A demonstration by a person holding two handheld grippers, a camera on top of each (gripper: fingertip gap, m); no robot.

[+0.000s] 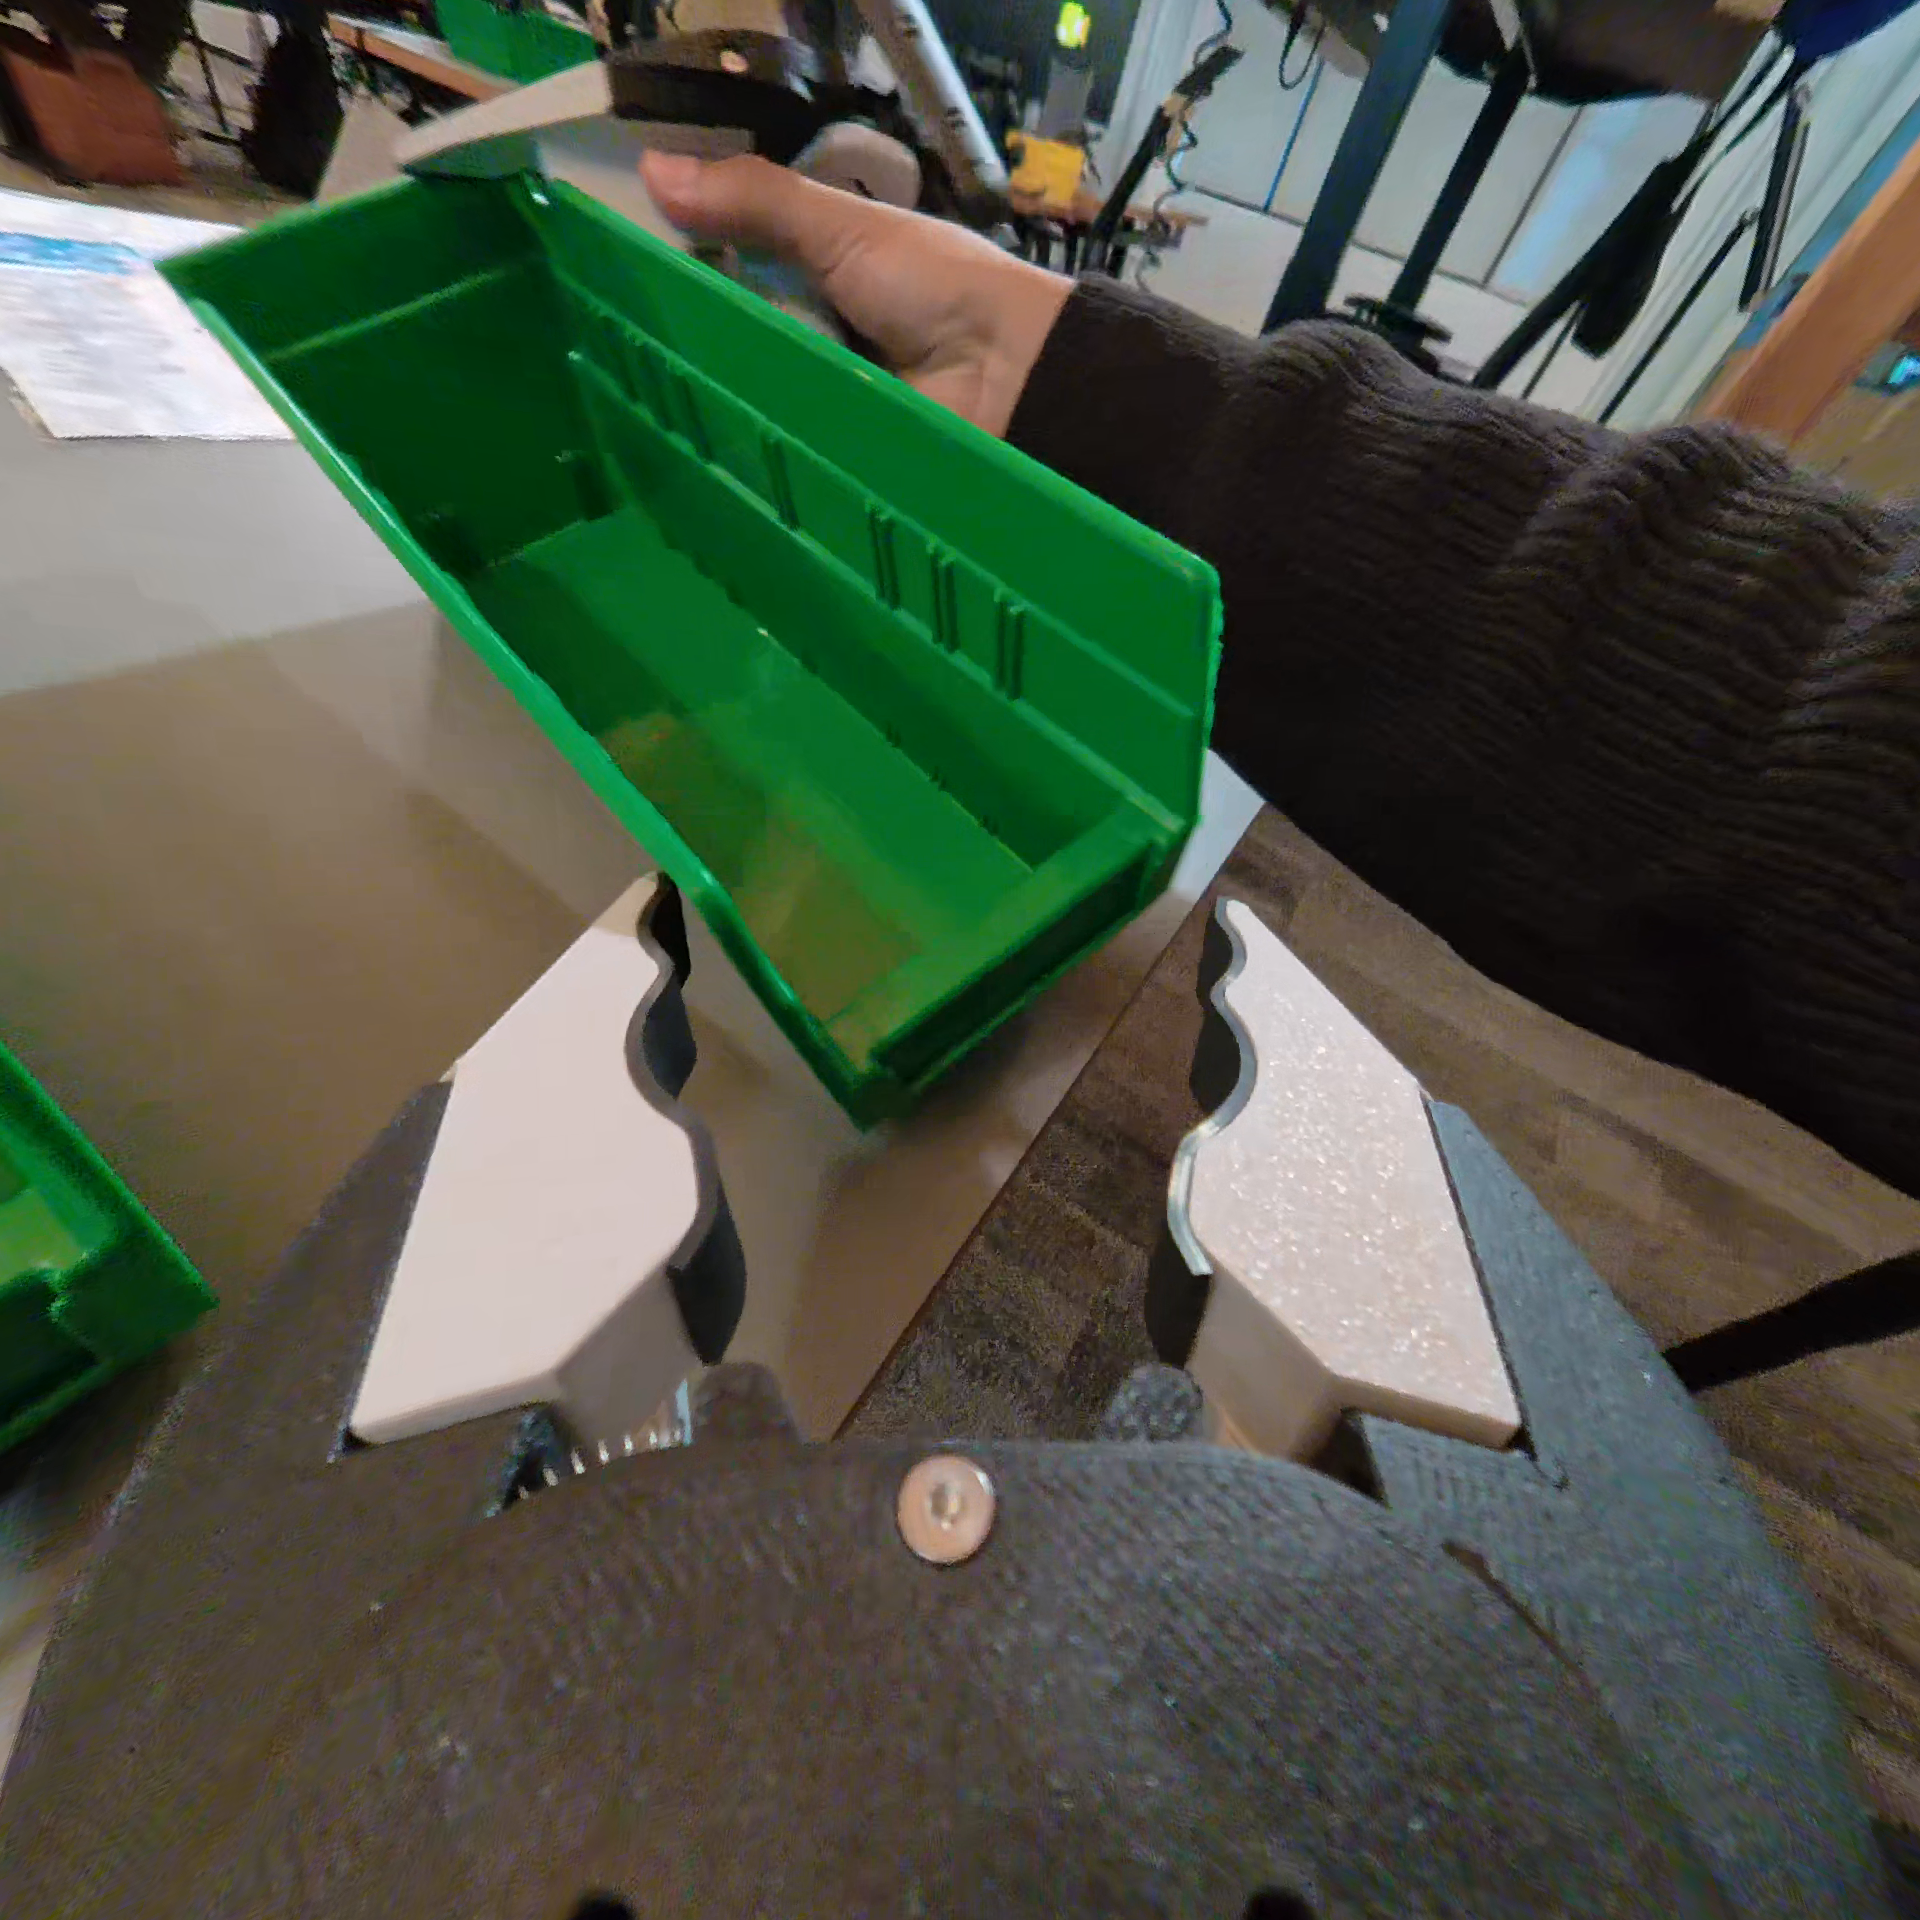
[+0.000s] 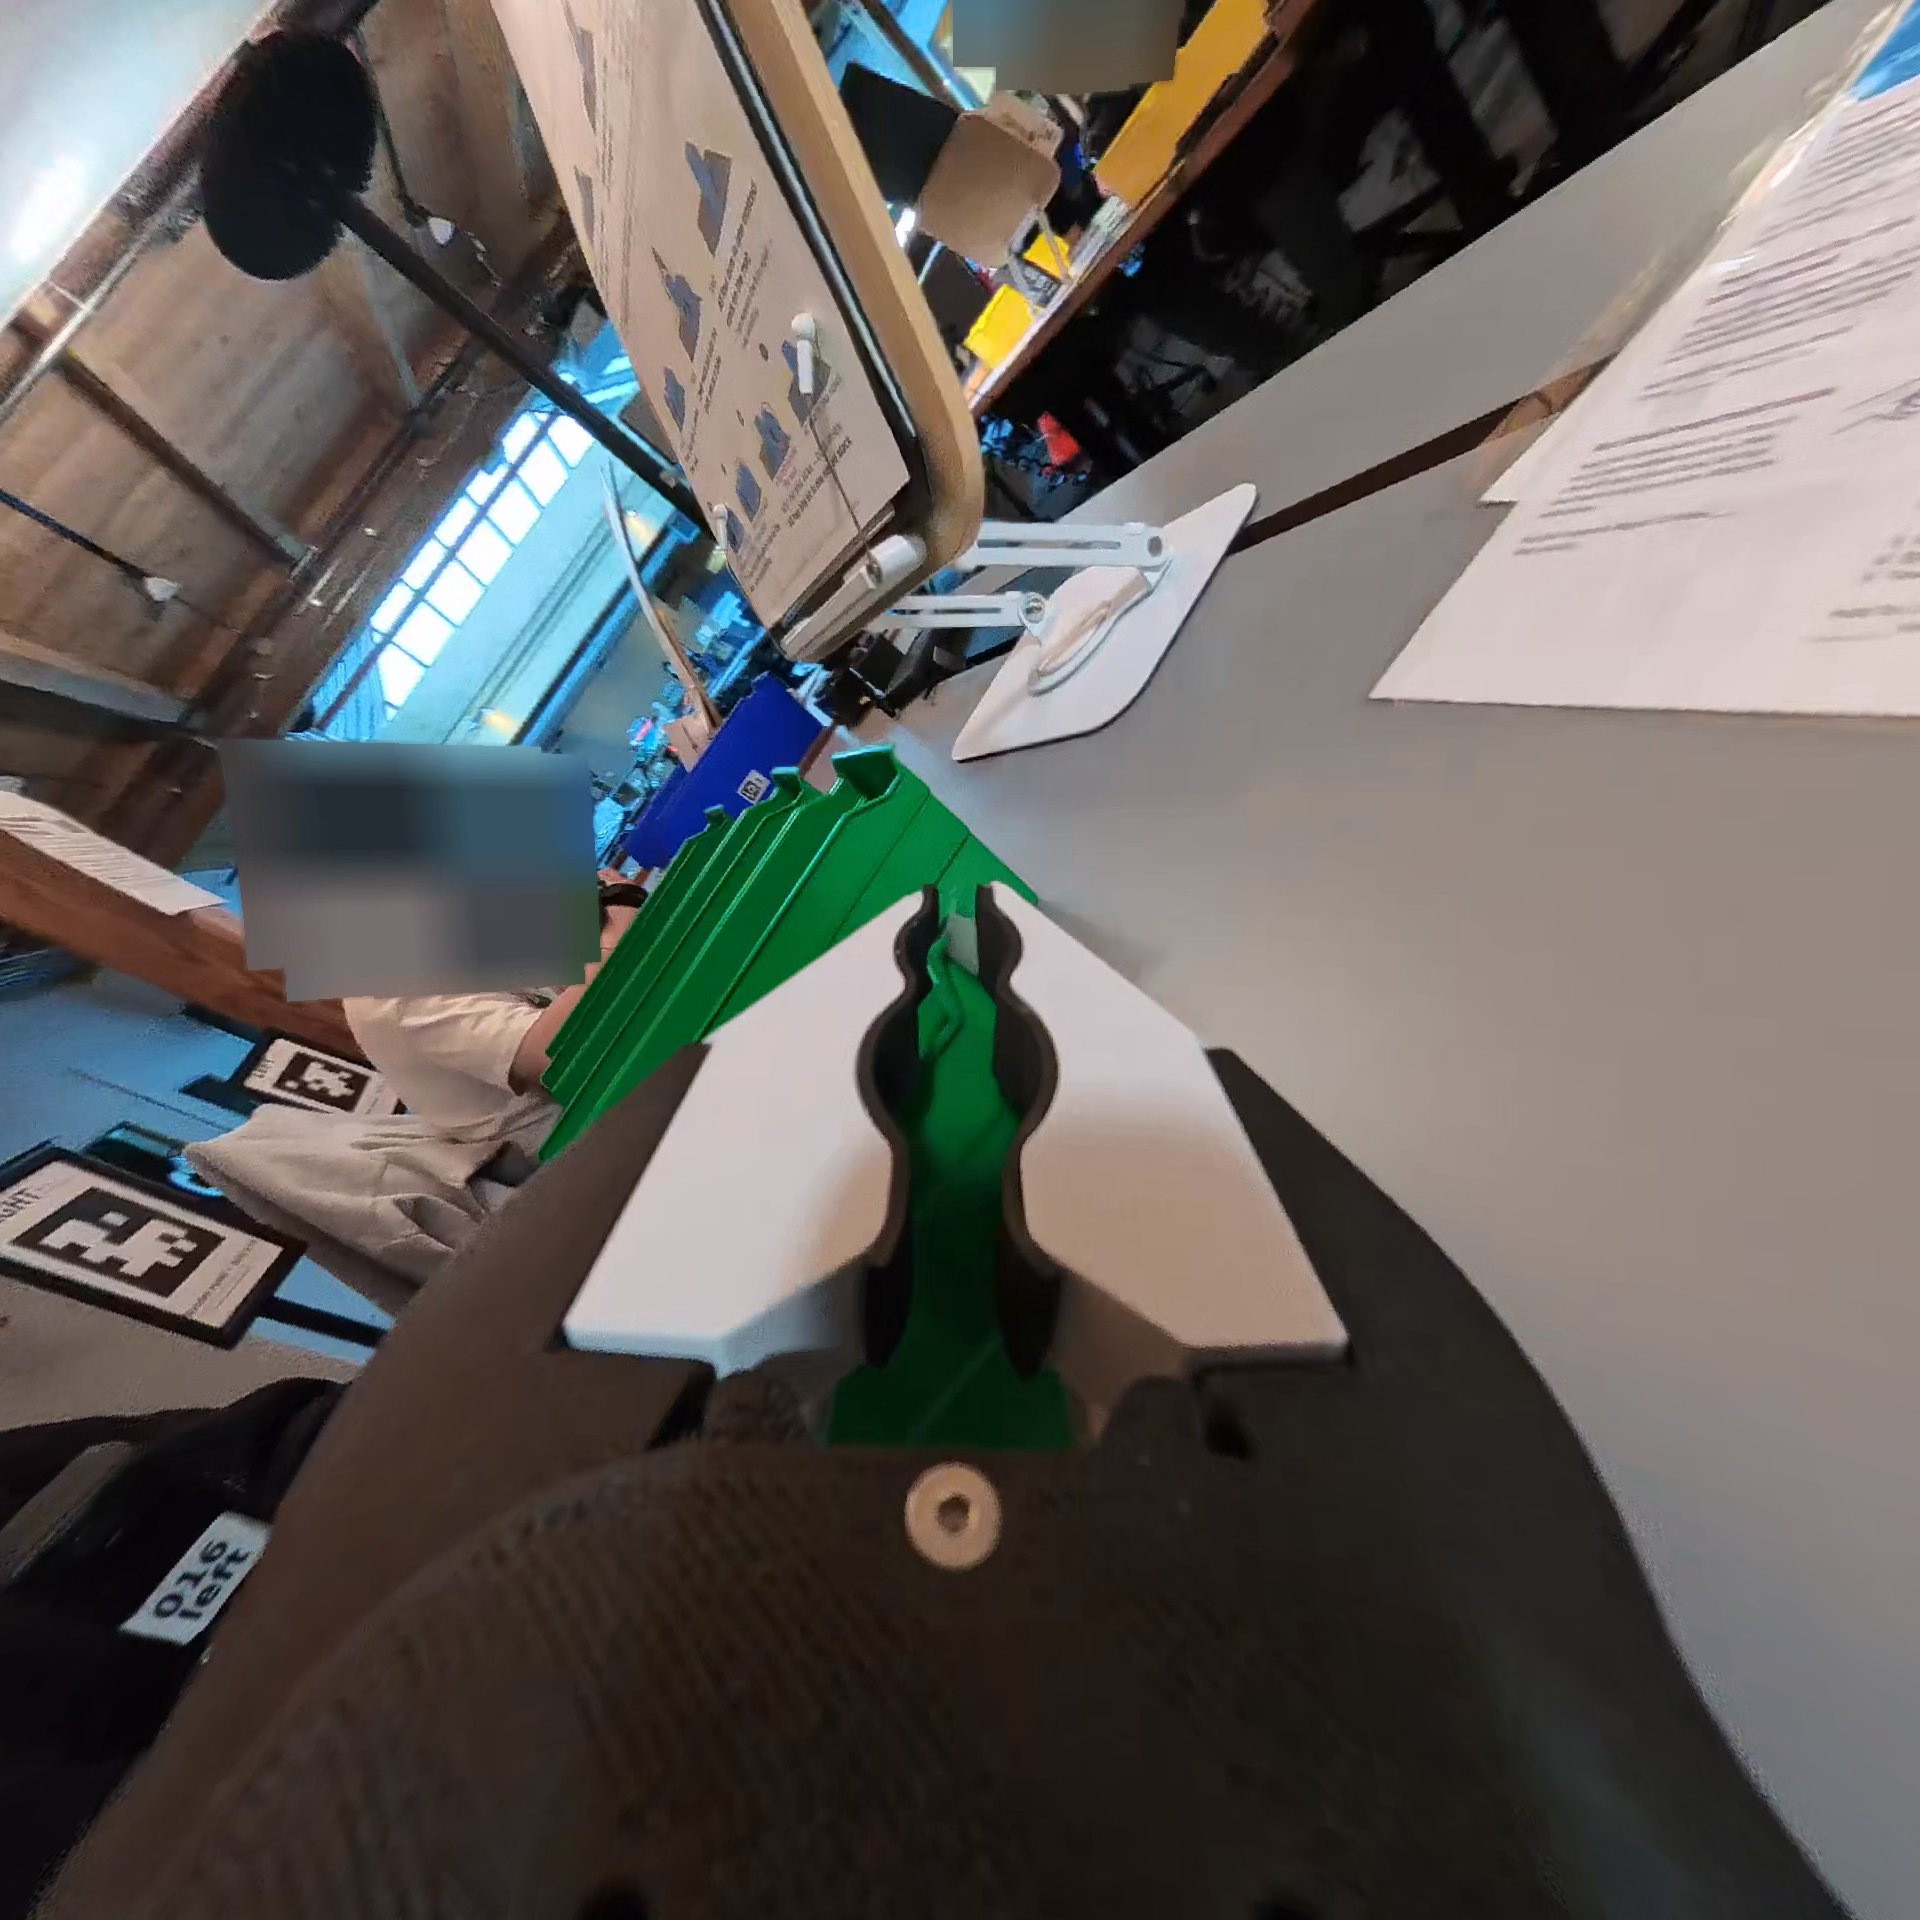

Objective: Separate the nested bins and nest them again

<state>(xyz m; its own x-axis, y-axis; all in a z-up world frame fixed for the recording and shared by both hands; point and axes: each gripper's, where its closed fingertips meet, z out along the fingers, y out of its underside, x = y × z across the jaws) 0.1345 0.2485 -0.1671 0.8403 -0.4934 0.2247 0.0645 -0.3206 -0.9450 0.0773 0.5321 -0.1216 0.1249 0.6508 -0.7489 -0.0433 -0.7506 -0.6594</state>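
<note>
Left wrist view: two green bins, apart from each other, so the separating looks done; re-nesting is what's left, I'd judge. One bin (image 1: 727, 644) is up off the surface (image 1: 239, 831), tilted, its far end high and its near end dipping low, close to the surface edge. The right gripper (image 1: 582, 145) holds it at the far end wall, w/ the person's hand (image 1: 894, 291) and dark sleeve (image 1: 1507, 644) behind it. The 2nd bin (image 1: 73, 1257) sits at the left frame edge, only a corner showing, well apart from the held one. Looks like it rests on the surface, but can't tell for sure.

Left gripper (image 1: 940, 997): jaws spread wide, nothing between them, touching nothing. The held bin's near corner lies just ahead of the tips, not in contact as far as I can see.

Right wrist view: right gripper's jaws are pressed nearly together, pinching a thin green wall of the bin (image 2: 790, 935); green plastic fills the gap between the pads right down to the base. The bin's ribbed side runs off up-left from the tips. Surface here carries printed paper sheets (image 2: 1704, 499) and a white stand (image 2: 1081, 623), both well away from the bin.

Left to do, by my reckoning: bring the held bin over the 2nd one, level it, line up the walls & lower it in. Left gripper is free to steady the lower bin.
</note>
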